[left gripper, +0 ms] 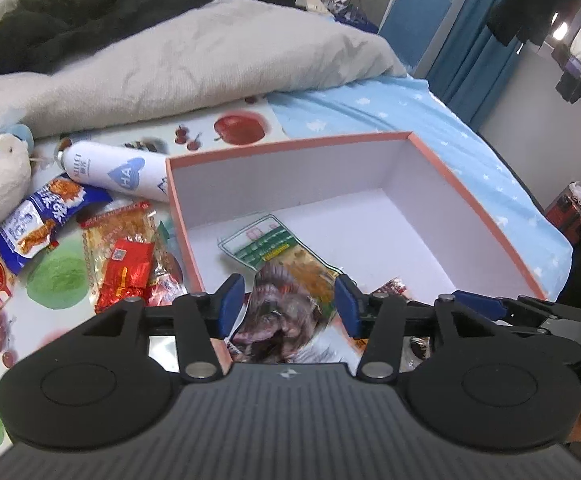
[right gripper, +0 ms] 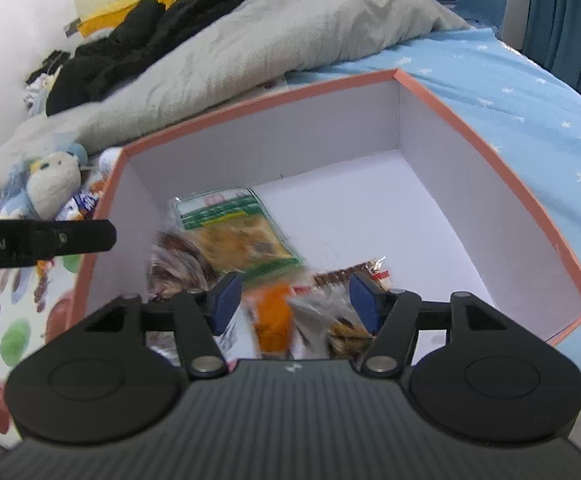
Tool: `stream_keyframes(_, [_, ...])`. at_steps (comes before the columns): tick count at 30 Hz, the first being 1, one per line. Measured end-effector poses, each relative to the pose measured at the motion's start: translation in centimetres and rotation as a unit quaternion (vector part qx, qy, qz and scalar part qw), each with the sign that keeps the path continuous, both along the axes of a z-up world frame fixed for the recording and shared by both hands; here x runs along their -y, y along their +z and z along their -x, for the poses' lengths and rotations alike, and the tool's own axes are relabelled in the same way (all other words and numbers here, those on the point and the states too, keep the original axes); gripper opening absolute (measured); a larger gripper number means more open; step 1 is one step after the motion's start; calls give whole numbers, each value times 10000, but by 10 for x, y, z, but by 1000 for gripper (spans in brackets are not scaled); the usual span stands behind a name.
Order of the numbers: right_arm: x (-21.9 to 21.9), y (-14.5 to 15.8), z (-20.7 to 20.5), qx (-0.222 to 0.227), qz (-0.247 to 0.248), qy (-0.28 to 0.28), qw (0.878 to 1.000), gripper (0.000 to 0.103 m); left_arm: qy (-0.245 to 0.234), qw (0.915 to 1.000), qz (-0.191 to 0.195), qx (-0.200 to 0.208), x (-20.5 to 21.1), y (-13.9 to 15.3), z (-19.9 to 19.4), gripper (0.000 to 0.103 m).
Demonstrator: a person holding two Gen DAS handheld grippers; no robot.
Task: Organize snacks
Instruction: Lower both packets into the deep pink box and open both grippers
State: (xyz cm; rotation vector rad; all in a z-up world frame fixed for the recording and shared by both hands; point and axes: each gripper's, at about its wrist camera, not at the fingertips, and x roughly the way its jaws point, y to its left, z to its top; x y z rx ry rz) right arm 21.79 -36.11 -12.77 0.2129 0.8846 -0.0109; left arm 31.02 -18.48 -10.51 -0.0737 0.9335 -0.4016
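Left of the box (left gripper: 486,216) we see loose snacks (left gripper: 122,264) nearest our left gripper (left gripper: 290,304); both it and right gripper (right gripper: 294,300) released.

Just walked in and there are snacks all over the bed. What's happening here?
A person with a gripper in each hand is sorting snacks into the pink-rimmed box. Both the left gripper and right gripper hang open over packets inside it. More snack packets and a white tube lie beside the box.

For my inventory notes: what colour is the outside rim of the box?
The box has a salmon-pink rim with white inside walls, clearest in the right wrist view.
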Motion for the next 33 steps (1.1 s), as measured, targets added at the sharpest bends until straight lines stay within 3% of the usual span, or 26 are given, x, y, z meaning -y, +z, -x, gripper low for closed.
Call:
stream_keyframes(22, [-41, 101, 65, 1237, 62, 233, 9920, 62, 304, 9934, 369, 1044, -57, 100, 100, 56])
stream_keyframes(33, [-80, 136, 102, 1815, 66, 616, 9814, 62, 593, 9887, 389, 1319, -101, 122, 147, 56])
